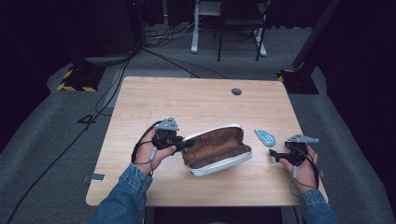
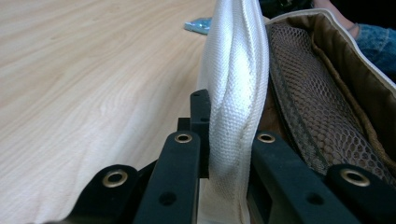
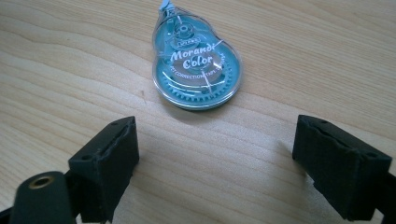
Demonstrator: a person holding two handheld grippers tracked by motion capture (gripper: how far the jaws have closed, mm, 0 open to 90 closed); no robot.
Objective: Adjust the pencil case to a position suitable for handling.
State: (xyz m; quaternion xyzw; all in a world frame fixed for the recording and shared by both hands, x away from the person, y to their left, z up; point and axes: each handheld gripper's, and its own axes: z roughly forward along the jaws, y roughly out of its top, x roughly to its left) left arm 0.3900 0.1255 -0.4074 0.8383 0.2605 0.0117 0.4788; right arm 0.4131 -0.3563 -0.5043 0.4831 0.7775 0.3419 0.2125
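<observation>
The left gripper (image 1: 186,141) is clamped on the white rim of the open pencil case (image 1: 217,150), which lies mid-desk (image 1: 187,100) with its brown lining facing up. Keep that pinch firm and level so the mouth stays wide. To its right, the teal correction tape (image 1: 265,137) lies flat on the wood, just ahead of the right gripper (image 1: 273,155), whose jaws stand wide and empty. Best to bring them down squarely on either side of the tape's broad body, then close.
</observation>
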